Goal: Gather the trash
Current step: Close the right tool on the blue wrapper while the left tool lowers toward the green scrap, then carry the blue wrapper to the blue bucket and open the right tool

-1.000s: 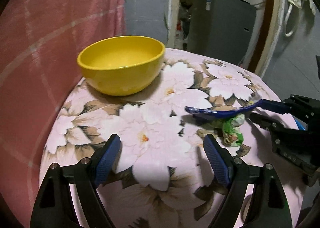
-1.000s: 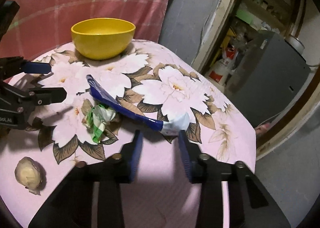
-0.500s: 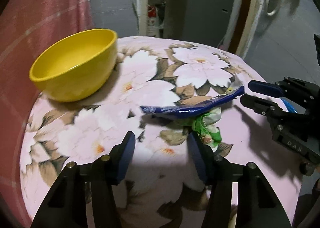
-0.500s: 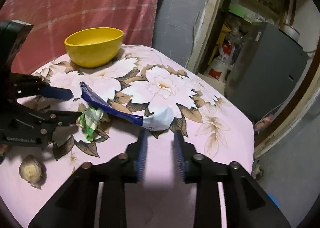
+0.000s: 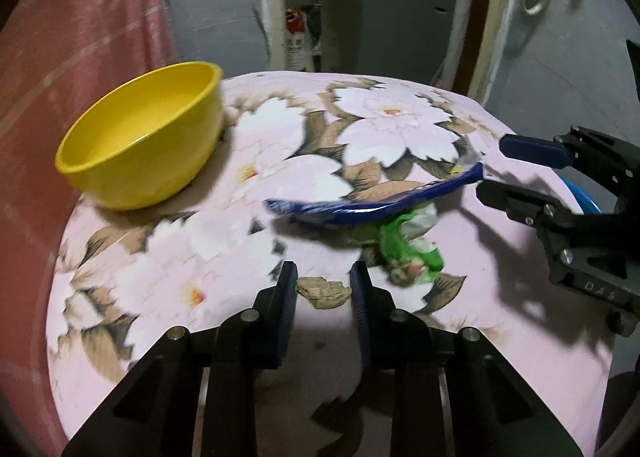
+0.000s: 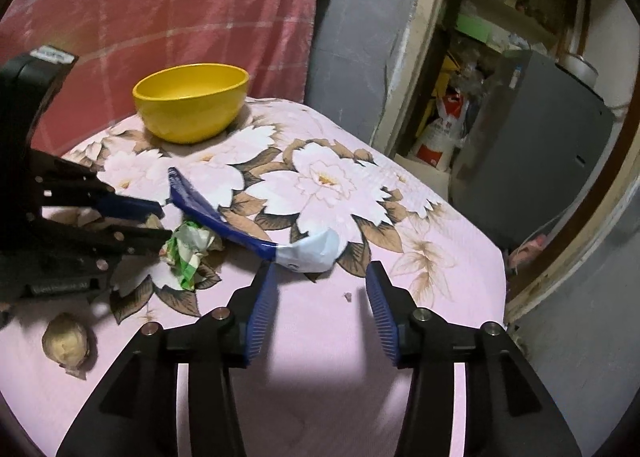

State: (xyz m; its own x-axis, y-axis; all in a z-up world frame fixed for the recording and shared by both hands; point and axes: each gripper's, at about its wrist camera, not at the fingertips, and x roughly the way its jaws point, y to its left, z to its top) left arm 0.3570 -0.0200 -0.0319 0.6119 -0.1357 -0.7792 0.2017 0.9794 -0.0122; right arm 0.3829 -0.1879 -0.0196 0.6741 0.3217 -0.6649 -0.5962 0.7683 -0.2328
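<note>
On the flowered table (image 5: 420, 337), the two pairs of tongs have just traded roles. The left tongs (image 5: 323, 283) have been closing over the last moments and have swung round from bare cloth toward the litter; their jaws now stand narrow, almost shut, with a brown scrap (image 5: 322, 291) lying on the cloth right between the tips. Whether the pads already press on it I cannot tell from either view, since the tips hide its edges, so I would not yet count it as picked up. The right tongs (image 6: 322, 289) have been opening, and they now stand fairly wide just short of the pale end of the blue wrapper (image 6: 248, 235), with nothing between the jaws and nothing touched. That wrapper lies flat across the middle of the table, one end toward each hand, and the crumpled green and white wrapper (image 6: 188, 249) sits against its near side, just beside the left tongs. A round brown nut-like piece (image 6: 66, 341) rests apart near the table edge. The yellow bowl (image 6: 191, 105) at the far side looks empty, and my guess is that the trash belongs in it. So nothing is collected yet; the left hand seems about to take the first piece while the right readies for the blue wrapper.
</note>
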